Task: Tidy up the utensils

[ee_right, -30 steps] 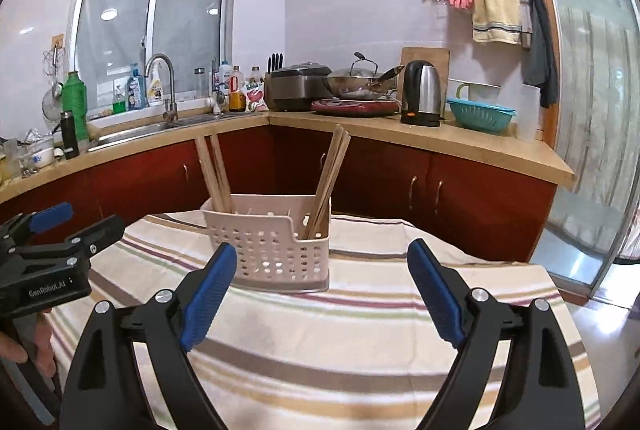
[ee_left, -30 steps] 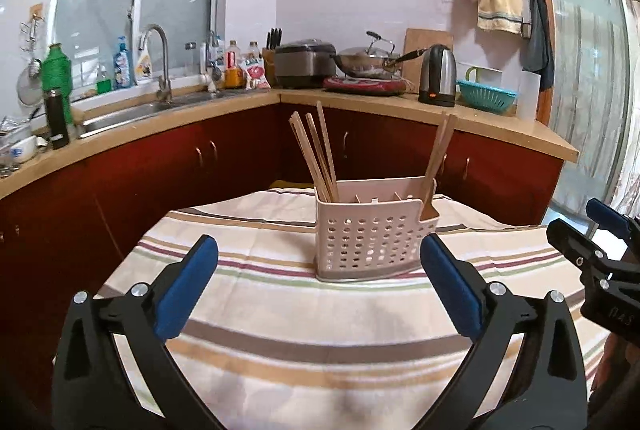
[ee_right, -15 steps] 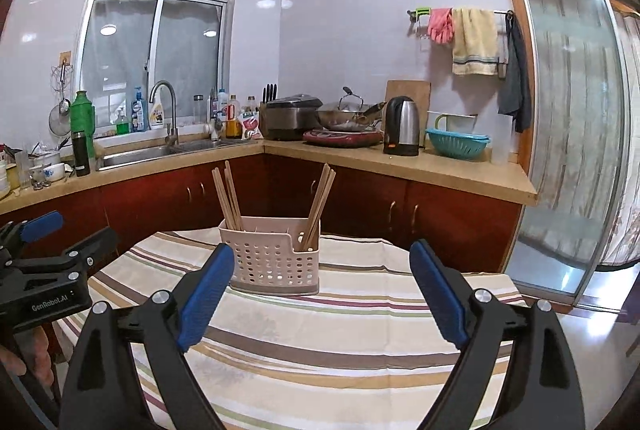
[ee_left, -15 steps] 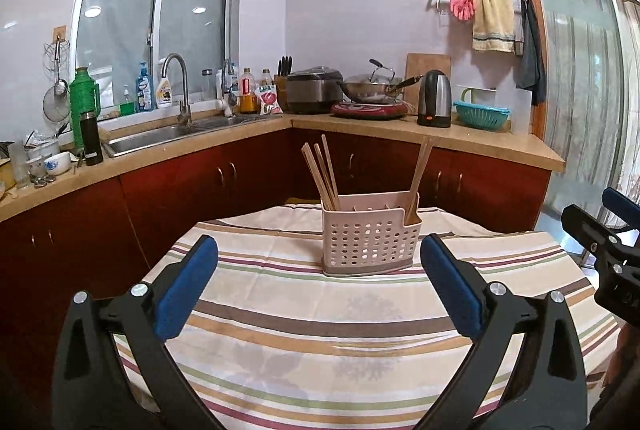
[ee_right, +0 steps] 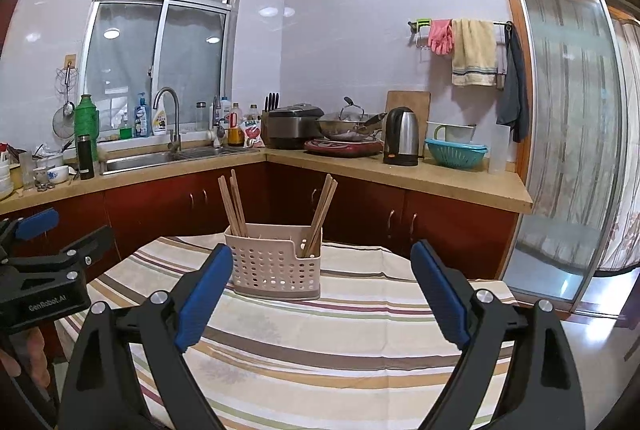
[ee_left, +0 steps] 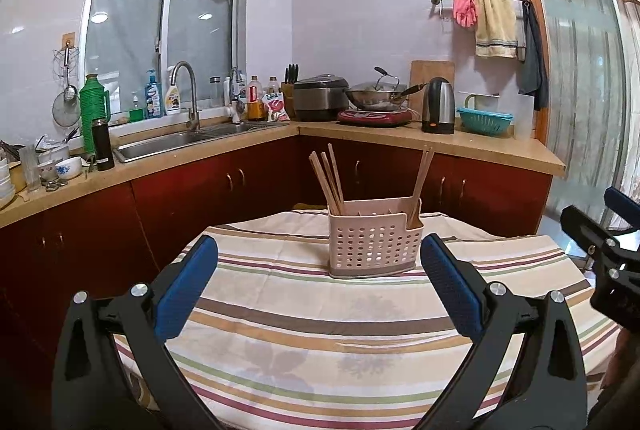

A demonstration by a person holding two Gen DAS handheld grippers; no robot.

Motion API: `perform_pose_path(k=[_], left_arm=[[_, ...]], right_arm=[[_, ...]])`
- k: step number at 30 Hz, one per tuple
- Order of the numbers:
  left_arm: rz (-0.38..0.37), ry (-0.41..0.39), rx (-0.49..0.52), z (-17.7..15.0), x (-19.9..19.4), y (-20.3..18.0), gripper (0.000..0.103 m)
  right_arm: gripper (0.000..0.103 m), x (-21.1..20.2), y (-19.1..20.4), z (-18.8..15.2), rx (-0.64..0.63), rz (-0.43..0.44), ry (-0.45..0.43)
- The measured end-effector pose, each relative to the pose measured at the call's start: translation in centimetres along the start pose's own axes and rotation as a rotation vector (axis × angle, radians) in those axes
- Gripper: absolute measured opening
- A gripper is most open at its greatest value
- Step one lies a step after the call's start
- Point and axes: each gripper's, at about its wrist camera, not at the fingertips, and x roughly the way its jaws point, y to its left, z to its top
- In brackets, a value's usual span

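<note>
The setting is a kitchen with pale tiled walls, a sliding window above the sink and a glazed sliding door at the right. An L-shaped beige countertop runs over dark red cabinets. The steel sink with its curved tap sits below the window; a rice cooker, a wok, an electric kettle and a teal colander stand along the counter. A towel and pink gloves hang from a wall rail.

In the foreground stands a table covered by a striped tablecloth. The perforated pink utensil holder stands upright near the far edge of the table. Wooden chopsticks lean in its left compartment; a second group of chopsticks leans in the small right compartment.

The left gripper hovers above the cloth, fingers spread wide, holding nothing. The right gripper is likewise spread wide and empty. Both are well apart from the holder.
</note>
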Motion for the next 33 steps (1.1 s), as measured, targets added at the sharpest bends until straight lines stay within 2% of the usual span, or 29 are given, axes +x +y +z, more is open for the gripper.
perform_pose_path(k=[17,33], left_arm=[[-0.007,0.008,-0.020,0.11,-0.27,0.53,0.099],[0.005,-0.006,0.006,0.14,-0.15,0.30,0.099]], right_arm=[[0.088,-0.22,0.23,0.21,-0.002,0.004,0.005],[0.088,0.17,0.29,-0.31,0.002,0.005,0.018]])
